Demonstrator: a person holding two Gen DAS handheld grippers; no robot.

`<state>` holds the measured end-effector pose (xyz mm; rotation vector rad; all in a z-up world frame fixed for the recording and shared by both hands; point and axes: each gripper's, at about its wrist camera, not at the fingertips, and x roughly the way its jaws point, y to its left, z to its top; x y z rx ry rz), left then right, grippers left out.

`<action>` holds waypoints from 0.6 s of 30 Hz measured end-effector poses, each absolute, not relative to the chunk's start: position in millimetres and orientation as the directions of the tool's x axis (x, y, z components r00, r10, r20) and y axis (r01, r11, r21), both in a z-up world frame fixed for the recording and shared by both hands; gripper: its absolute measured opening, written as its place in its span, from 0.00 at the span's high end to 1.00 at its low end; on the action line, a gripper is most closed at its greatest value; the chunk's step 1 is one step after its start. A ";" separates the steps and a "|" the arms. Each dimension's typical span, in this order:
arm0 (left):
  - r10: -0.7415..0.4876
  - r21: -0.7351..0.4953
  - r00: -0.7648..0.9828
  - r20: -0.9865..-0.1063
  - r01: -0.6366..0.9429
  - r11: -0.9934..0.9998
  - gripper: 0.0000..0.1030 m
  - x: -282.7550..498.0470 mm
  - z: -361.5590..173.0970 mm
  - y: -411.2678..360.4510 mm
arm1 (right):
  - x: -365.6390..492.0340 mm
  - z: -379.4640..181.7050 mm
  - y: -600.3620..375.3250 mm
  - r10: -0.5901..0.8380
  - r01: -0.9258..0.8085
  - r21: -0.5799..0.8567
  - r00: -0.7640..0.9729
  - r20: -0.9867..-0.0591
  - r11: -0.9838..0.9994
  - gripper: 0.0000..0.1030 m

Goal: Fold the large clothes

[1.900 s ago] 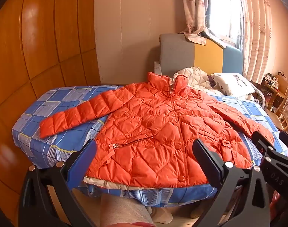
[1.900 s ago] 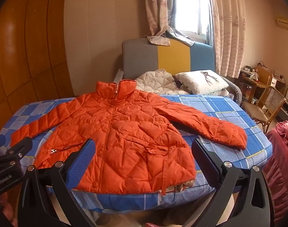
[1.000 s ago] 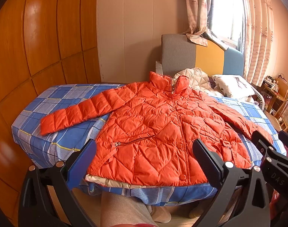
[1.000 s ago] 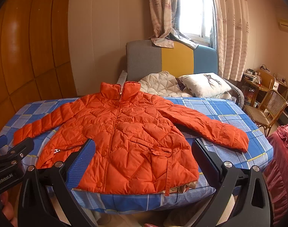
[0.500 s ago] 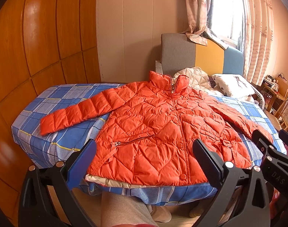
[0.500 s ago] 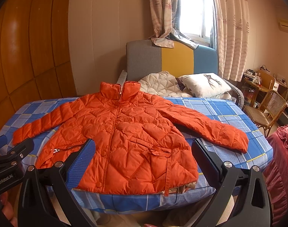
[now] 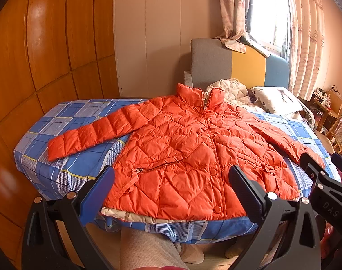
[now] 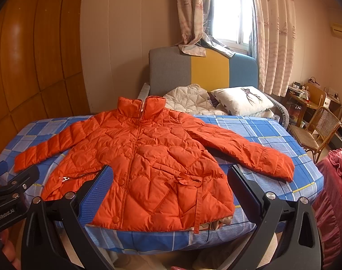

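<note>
An orange quilted jacket (image 7: 193,148) lies flat, front up, on a blue checked bed (image 7: 65,168), sleeves spread to both sides and collar toward the headboard. It also shows in the right wrist view (image 8: 153,164). My left gripper (image 7: 171,180) is open and empty, held in the air before the jacket's hem. My right gripper (image 8: 168,180) is open and empty, held likewise to the right of the left one. Each gripper shows at the edge of the other's view.
A white pillow (image 8: 242,100) and a cream quilted garment (image 8: 188,100) lie by the grey, yellow and blue headboard (image 8: 202,67). A wooden wall (image 7: 36,67) is on the left. A wicker chair (image 8: 317,128) and a red cloth (image 8: 335,193) are to the right.
Both grippers have hardly moved in the last second; before that, both views rose slightly. The jacket lies unchanged.
</note>
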<state>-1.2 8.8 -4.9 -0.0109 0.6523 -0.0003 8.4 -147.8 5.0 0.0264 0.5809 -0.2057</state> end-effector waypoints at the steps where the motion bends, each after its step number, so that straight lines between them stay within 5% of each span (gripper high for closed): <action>1: -0.004 -0.010 0.794 -0.608 -0.002 1.000 0.02 -1.3 -5.3 8.5 | 8.4 4.9 -148.0 -0.182 0.199 -0.030 0.816 -0.548 0.980 0.03; 18: -0.005 -0.009 0.790 -0.613 -0.001 1.000 0.02 -2.2 -4.9 9.5 | 9.3 3.0 -147.9 -0.182 0.198 -0.031 0.812 -0.555 0.980 0.03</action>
